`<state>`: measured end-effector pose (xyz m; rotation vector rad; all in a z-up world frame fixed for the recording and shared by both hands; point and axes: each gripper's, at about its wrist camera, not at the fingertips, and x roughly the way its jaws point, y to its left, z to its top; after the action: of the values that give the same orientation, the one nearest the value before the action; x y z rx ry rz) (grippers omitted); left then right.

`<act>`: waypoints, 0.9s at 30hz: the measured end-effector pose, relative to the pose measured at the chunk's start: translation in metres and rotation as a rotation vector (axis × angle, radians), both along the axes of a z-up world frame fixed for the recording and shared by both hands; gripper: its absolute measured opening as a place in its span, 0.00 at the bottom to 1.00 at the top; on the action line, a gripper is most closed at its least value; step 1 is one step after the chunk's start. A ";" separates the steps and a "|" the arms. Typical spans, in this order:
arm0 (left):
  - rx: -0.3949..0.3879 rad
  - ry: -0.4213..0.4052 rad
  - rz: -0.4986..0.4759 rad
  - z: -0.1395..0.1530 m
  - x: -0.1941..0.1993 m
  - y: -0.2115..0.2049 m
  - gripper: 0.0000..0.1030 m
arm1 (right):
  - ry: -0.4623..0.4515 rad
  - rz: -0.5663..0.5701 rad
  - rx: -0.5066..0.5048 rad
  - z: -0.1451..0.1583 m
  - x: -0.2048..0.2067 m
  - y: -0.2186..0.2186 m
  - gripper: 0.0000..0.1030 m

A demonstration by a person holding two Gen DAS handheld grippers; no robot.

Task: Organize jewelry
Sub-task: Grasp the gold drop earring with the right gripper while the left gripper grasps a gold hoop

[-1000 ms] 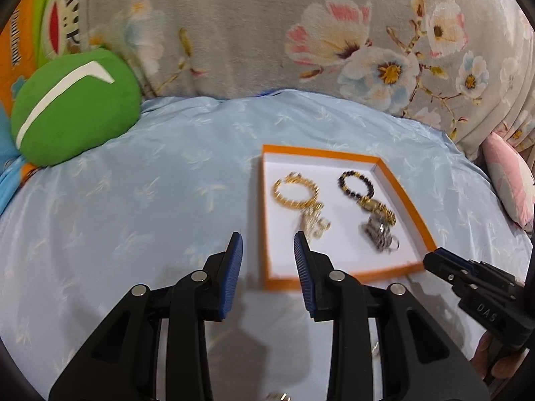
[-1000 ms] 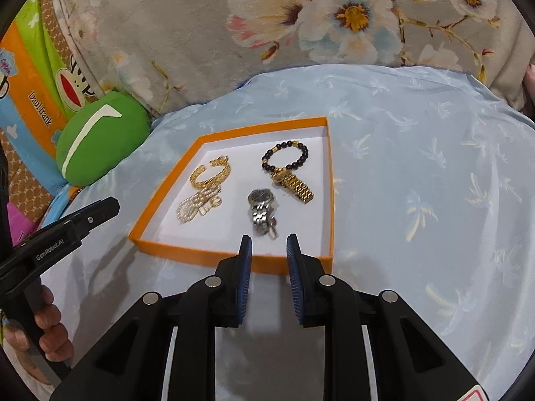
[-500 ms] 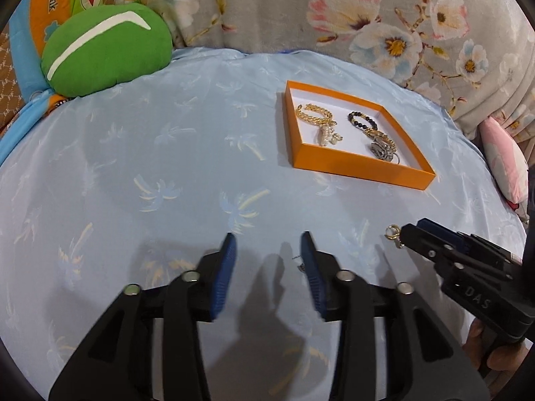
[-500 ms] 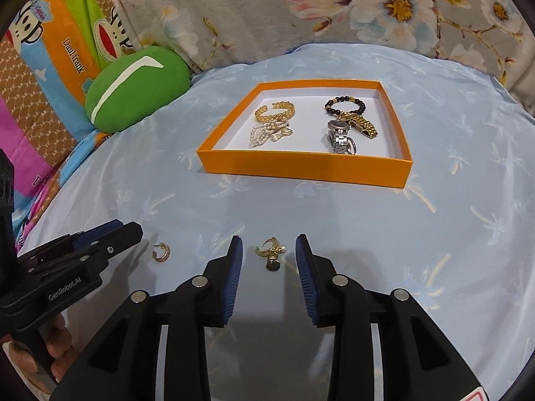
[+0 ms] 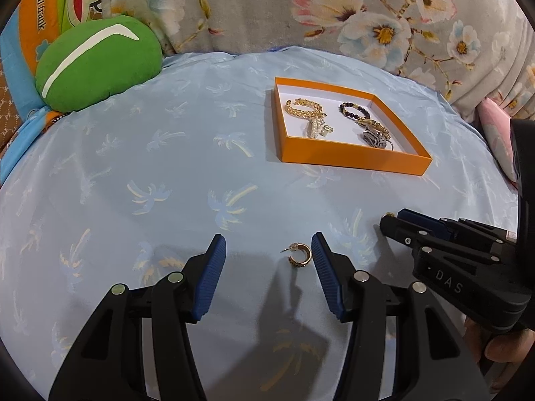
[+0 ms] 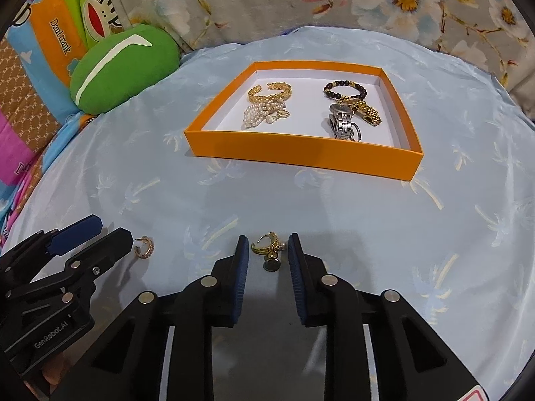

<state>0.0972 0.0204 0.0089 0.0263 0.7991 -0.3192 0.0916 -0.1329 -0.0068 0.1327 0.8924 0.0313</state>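
Both tongs pulled back from orange cardboard tray (image 6: 301,158): left tongs (image 5: 267,250) apart around gold hoop earring (image 5: 300,255), right tongs (image 6: 266,250) apart around gold charm ring (image 6: 268,245), lined up for pickup.

"DAS" on right hand-held gripper (image 5: 391,225) body; "GenRobot.AI" on left hand-held gripper (image 6: 100,234) body; "Daul frank" on the cartoon-monkey fabric (image 6: 60,33).

Right gripper (image 6: 265,254) low over bed (image 6: 367,220), jaws parted around gold charm earring (image 6: 268,249); hoop earring (image 6: 144,246) beside left gripper (image 6: 97,234).
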 end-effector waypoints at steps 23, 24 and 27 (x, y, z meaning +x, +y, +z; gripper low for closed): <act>0.065 0.051 -0.053 -0.011 0.005 -0.018 0.29 | -0.022 -0.088 0.068 0.002 -0.021 -0.029 0.15; 0.061 0.051 -0.059 -0.011 0.005 -0.018 0.25 | -0.023 -0.088 0.069 0.002 -0.020 -0.029 0.15; 0.049 0.054 -0.070 -0.011 0.004 -0.018 0.16 | -0.023 -0.087 0.070 0.002 -0.021 -0.029 0.15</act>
<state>0.1016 0.0027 -0.0016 0.0922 0.8610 -0.3672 0.0707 -0.1621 -0.0053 0.2358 0.8619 -0.0172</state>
